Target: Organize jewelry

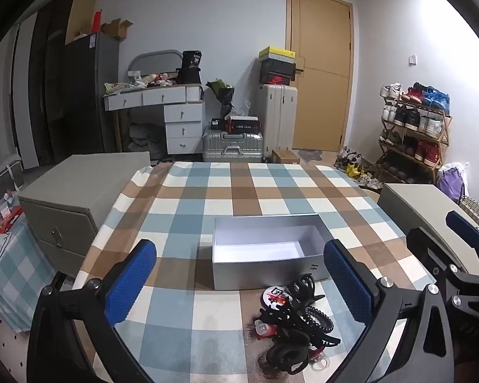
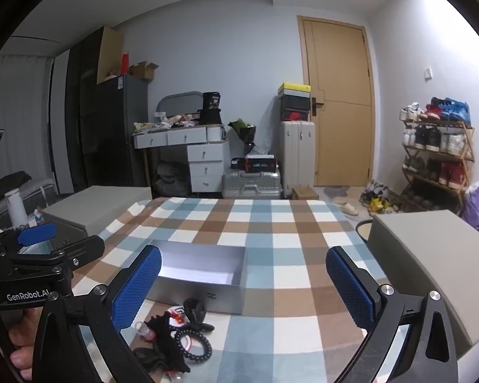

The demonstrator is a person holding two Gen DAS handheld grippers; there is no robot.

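Nearest me, my left hand-held gripper (image 1: 239, 287) hangs wide open, gripping nothing; my right hand-held gripper (image 2: 243, 287) likewise. Between them on the checked table (image 1: 188, 198), tangled hair accessories (image 1: 295, 322) lie just near of the open silver box (image 1: 268, 252); individual pieces blur together.

Open silver box (image 1: 268, 269) empty, tangled black hair accessories (image 1: 295, 325) just before it

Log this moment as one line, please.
left gripper: open, empty | right gripper: open, empty | box: empty | hair accessories: piled in front of box, untouched
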